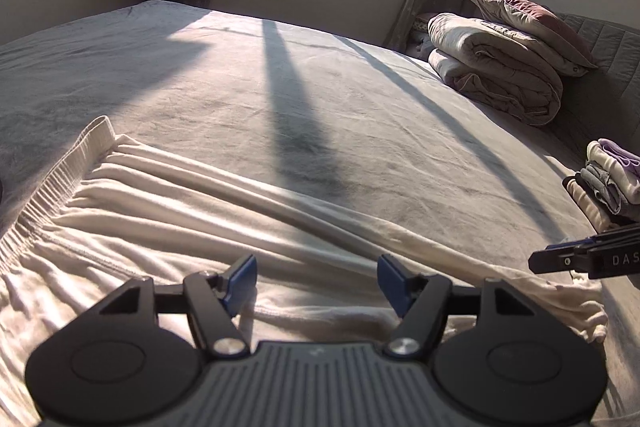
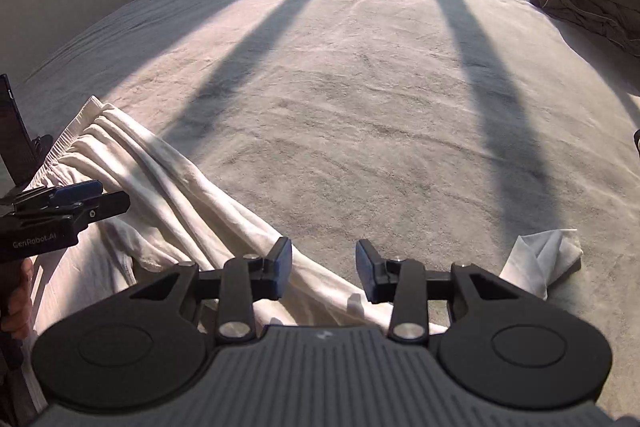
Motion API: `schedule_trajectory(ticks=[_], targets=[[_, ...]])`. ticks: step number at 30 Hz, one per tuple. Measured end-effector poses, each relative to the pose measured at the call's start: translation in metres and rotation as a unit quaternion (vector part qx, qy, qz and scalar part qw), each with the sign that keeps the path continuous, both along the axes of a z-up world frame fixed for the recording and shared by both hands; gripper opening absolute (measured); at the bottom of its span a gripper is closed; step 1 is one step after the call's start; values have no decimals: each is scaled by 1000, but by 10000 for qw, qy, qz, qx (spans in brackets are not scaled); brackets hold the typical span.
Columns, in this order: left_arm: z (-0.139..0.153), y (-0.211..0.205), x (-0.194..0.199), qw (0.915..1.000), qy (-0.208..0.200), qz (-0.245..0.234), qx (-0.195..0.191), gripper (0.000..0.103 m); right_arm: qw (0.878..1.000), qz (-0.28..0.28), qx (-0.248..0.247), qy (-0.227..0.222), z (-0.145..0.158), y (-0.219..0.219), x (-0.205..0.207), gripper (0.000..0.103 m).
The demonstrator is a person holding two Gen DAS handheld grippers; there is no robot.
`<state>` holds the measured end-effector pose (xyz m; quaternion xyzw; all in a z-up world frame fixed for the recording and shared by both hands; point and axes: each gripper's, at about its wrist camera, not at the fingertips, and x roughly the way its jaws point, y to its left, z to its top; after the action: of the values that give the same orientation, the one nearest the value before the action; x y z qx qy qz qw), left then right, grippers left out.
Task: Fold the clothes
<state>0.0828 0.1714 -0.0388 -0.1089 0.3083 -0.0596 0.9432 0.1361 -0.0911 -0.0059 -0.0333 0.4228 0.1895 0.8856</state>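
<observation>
Cream-white cotton trousers (image 1: 172,211) lie crumpled across the lower left of the left wrist view, on a grey bed sheet (image 1: 320,99) with a soft, brushed surface. Their ribbed elastic waistband (image 1: 52,179) runs along the left edge, and long soft folds go from it toward the lower right. The left gripper (image 1: 316,277) hangs low over the cloth, its blue-padded jaws wide apart and holding nothing. In the right wrist view the right gripper (image 2: 324,261) is also low, above the trouser leg in the bottom centre, its jaws wide and empty. At the lower right of that view lies a small folded white cloth (image 2: 544,259). A rolled quilt (image 1: 496,67) with a pillow (image 1: 528,23) on it sits at the upper right, and a stack of folded clothes (image 1: 608,179) at the right edge.
</observation>
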Motion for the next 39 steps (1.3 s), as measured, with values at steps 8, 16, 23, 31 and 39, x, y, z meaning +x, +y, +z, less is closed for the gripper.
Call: schedule_trajectory(ticks=[8,16,23,31,39], targets=[[2,23,8,9992,46,355,-150,68,9972,607,339,275,-9,53,35,40],[1,51,14,9969,142,768,-51,68,9926,978,522,488,-20,92,59,23],[-2,95,18,9886,161,1491,-134,67,9943,1035,87,241,-11,107,80,2],[0,120,18,9819,112,1827,-480,66,9933,1005,-538,-179,-2,131,121,2],[4,124,16,9795,-43,1984,-360,66,9885,947,-1110,-406,-11,155,152,2]])
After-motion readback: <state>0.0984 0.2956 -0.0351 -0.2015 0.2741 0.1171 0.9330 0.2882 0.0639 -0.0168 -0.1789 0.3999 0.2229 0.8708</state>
